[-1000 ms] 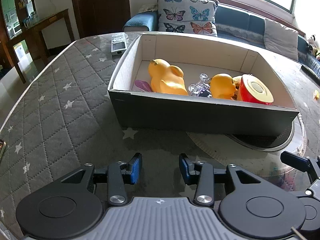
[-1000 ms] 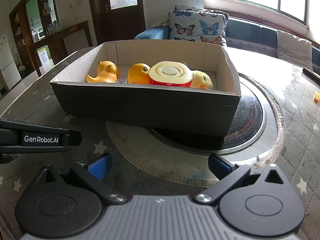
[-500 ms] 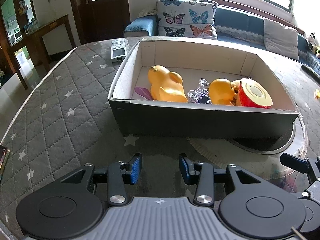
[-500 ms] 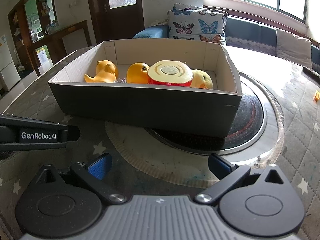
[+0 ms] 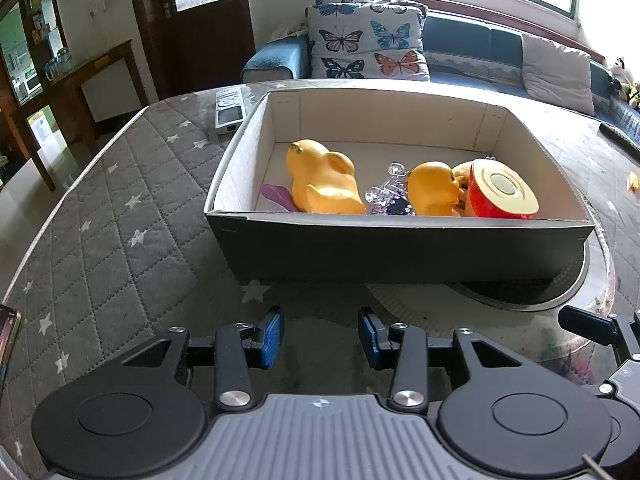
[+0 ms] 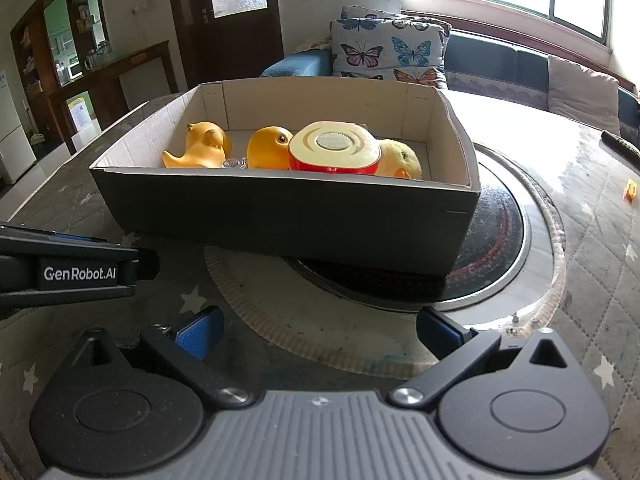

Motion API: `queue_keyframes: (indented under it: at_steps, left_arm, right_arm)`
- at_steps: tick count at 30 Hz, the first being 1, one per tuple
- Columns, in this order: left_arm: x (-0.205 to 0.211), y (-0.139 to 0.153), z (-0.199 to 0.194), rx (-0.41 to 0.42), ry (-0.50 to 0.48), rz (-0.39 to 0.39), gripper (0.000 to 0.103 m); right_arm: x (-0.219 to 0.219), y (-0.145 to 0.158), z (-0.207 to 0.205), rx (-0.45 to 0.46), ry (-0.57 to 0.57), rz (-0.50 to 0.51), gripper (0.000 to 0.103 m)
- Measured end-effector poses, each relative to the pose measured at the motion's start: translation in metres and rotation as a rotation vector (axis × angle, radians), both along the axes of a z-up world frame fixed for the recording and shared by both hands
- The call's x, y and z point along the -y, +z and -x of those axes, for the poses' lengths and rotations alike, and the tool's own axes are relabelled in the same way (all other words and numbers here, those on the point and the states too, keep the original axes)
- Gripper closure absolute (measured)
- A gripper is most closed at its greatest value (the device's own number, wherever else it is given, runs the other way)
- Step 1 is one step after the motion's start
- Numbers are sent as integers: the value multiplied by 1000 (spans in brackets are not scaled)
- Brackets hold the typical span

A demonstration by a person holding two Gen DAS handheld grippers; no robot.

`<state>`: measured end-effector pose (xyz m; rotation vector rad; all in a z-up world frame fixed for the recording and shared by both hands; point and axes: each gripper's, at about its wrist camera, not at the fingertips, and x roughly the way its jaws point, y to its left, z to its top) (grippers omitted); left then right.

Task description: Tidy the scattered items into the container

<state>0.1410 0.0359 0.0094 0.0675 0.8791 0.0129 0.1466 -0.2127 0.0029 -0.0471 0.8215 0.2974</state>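
A dark cardboard box (image 5: pixel 400 246) (image 6: pixel 280 212) stands on the table with toys inside: two yellow rubber ducks (image 5: pixel 320 180) (image 5: pixel 434 194), a red and cream round toy (image 5: pixel 500 196) (image 6: pixel 334 152), a clear purple toy (image 5: pixel 390 196), a pink piece (image 5: pixel 278 196) and a yellow plush chick (image 6: pixel 398 158). My left gripper (image 5: pixel 320 338) hovers in front of the box's near wall, open, nothing between its blue pads. My right gripper (image 6: pixel 316 332) is wide open and empty, also short of the box. The left gripper's finger (image 6: pixel 80 272) shows at the left of the right wrist view.
A remote control (image 5: pixel 228 114) lies beyond the box's left corner. The box rests partly on a round glass turntable (image 6: pixel 512 264). A phone edge (image 5: pixel 8 340) sits at the table's left rim. A small orange piece (image 6: pixel 631 192) and a dark remote (image 6: pixel 620 146) lie far right. A sofa with cushions is behind.
Both grippers have drawn back and risen slightly, so the box looks a little farther and more of its inside shows. Neither gripper's opening has changed.
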Motion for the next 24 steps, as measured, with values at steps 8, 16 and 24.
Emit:
queue_keyframes:
  at_steps: [8,16,24]
  left_arm:
    - [4,2,-1,10,-12,-9,60]
    - [7,2,-1,14,-22,-16,60]
    - [10,1,-1,12,-28,-25,60]
  right_arm:
    - [-1,0,0,-2,0,0,0]
    - [-3,0,-1,-3,3,0,0]
    - [-2,0,-2,-4,-2,1,0]
